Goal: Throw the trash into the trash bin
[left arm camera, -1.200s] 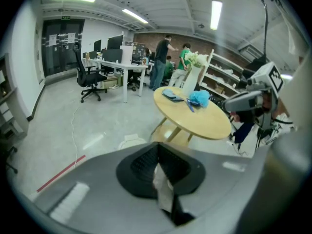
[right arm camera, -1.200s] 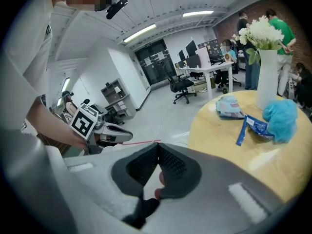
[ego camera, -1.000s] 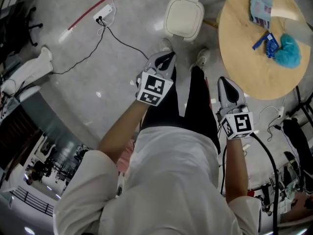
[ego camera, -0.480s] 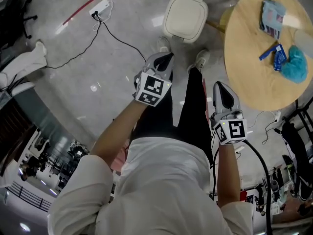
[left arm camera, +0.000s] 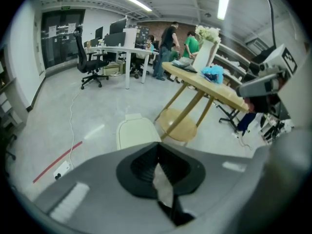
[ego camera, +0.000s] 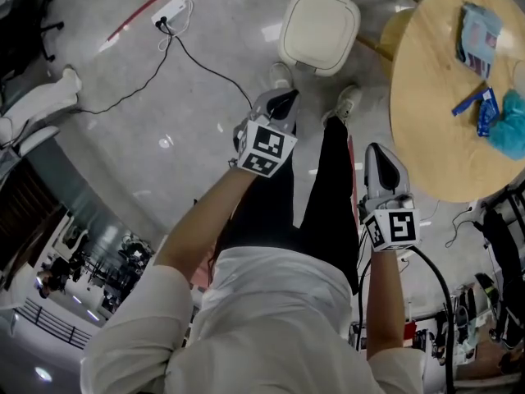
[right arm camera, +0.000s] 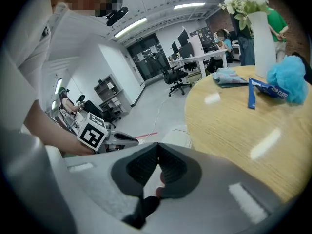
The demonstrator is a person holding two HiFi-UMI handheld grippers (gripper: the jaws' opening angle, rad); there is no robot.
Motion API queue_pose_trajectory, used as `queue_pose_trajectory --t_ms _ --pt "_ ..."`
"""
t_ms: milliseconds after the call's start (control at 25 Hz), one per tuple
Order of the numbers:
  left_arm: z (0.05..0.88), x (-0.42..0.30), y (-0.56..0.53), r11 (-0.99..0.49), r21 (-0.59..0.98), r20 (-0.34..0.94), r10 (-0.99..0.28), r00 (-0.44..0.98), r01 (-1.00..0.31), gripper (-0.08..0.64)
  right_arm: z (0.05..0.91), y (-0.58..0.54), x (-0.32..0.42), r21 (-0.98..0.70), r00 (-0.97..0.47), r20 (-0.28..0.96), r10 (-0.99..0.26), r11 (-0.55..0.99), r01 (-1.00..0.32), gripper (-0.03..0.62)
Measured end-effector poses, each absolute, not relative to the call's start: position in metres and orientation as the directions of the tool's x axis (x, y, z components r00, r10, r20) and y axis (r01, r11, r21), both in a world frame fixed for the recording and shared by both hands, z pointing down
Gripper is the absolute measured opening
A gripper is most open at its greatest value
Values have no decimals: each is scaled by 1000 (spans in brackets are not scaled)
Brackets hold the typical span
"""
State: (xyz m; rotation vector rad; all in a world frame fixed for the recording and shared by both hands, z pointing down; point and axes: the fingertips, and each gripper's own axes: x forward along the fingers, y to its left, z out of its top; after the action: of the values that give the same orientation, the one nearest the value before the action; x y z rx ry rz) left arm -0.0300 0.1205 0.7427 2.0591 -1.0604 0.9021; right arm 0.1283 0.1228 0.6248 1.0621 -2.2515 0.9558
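The cream-lidded trash bin (ego camera: 318,29) stands on the floor ahead of my feet, left of the round wooden table (ego camera: 435,113). On the table lie a crumpled wrapper (ego camera: 480,39), a blue packet (ego camera: 480,105) and a fluffy blue wad (ego camera: 513,134). My left gripper (ego camera: 283,103) hangs over my left leg, short of the bin, its jaws shut and empty (left arm camera: 157,147). My right gripper (ego camera: 382,153) hangs by my right leg, beside the table's near edge, also shut with nothing in it (right arm camera: 157,147). The bin (left arm camera: 136,133) shows just past the left jaws.
A power strip (ego camera: 171,11) with a black cable and a red floor line (ego camera: 148,6) lie to the left of the bin. A low wooden stool (left arm camera: 178,126) sits under the table. A white vase of flowers (right arm camera: 258,28) stands on the table. Desks, chairs and people fill the back.
Both grippers have sunk a little toward my legs, jaws still shut. The table has slid to the right in the head view.
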Motion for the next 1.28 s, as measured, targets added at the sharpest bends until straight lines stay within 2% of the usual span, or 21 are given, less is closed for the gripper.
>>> queue_pose_trajectory --t_ms 480,1280 --pt "810 -20 122 -470 225 824 -376 424 -854 5 660 127 120 -416 -598 656 -461 442 -795 0" --pt "868 -17 122 -485 225 849 -328 414 -845 5 703 125 113 -401 -597 660 -455 459 -793 0"
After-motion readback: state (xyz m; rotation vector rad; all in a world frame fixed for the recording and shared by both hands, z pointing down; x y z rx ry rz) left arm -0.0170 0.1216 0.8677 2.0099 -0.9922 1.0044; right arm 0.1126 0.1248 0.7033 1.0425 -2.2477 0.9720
